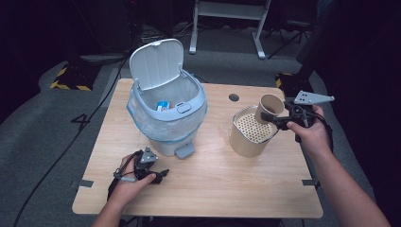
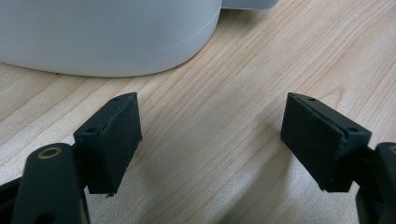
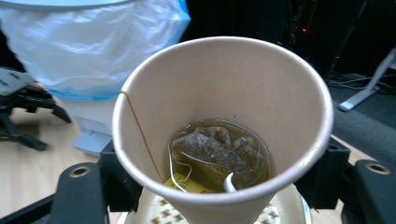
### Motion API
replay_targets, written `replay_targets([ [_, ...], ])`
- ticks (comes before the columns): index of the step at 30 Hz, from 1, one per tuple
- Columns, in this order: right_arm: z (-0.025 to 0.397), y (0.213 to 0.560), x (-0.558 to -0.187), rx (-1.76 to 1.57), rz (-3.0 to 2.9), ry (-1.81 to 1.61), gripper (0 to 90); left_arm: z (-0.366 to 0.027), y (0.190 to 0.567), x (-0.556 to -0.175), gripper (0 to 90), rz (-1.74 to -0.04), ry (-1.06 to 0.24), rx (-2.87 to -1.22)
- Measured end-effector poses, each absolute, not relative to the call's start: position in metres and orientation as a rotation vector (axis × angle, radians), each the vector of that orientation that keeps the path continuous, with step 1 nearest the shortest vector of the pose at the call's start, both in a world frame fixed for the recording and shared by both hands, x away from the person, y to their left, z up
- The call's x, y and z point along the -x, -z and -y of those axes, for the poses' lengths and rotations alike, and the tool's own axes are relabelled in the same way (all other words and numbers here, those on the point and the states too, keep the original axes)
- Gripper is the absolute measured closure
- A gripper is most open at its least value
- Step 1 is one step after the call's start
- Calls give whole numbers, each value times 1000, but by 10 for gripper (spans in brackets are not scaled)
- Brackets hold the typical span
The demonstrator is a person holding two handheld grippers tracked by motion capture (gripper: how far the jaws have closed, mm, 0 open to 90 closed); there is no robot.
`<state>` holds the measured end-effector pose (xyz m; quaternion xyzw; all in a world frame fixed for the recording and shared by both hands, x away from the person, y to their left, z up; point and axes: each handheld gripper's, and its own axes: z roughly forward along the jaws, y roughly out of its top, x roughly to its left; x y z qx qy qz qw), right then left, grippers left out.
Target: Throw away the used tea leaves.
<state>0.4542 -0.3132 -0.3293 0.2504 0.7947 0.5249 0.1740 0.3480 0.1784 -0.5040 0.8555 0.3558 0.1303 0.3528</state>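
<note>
Right claw (image 1: 276, 119) grips my paper cup (image 1: 269, 108), tilted mouth-first toward the strainer canister (image 1: 248, 135) directly beneath it. Wet teabag (image 3: 219, 154) sits in the cup. Left claw (image 1: 158, 176) rests released on the table (image 1: 213, 184), near the bin (image 1: 165, 118), well apart from the cup.

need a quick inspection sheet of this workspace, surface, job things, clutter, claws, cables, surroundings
surface: light wooden table, bare in front.
job's things: paper cup tilted over the strainer canister; a wet tea bag lies inside the cup.
clutter: lined pedal bin, lid up, small packets inside.
claws: right claw shut on the paper cup; left claw open, low over the table beside the bin base.
cables: one black cable runs across the floor at left.
surroundings: grey floor, white desk frame behind, dark room.
</note>
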Motion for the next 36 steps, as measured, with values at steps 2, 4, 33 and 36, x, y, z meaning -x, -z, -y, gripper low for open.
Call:
replay_targets([
  [2, 316, 330, -462, -701, -2242, -1454, 295, -178, 504, -348, 204, -921, -337, -2212],
  [4, 317, 331, -466, -688, -2240, -1437, 296, -178, 504, -348, 204, -921, -337, -2213],
  [33, 304, 338, -467, -171, -2151, -725, 329, -178, 504, -348, 204, -920, -337, -2213],
  [36, 302, 339, -465, -97, -2119, -602, 331, -178, 504, -348, 204, -920, -337, -2213],
])
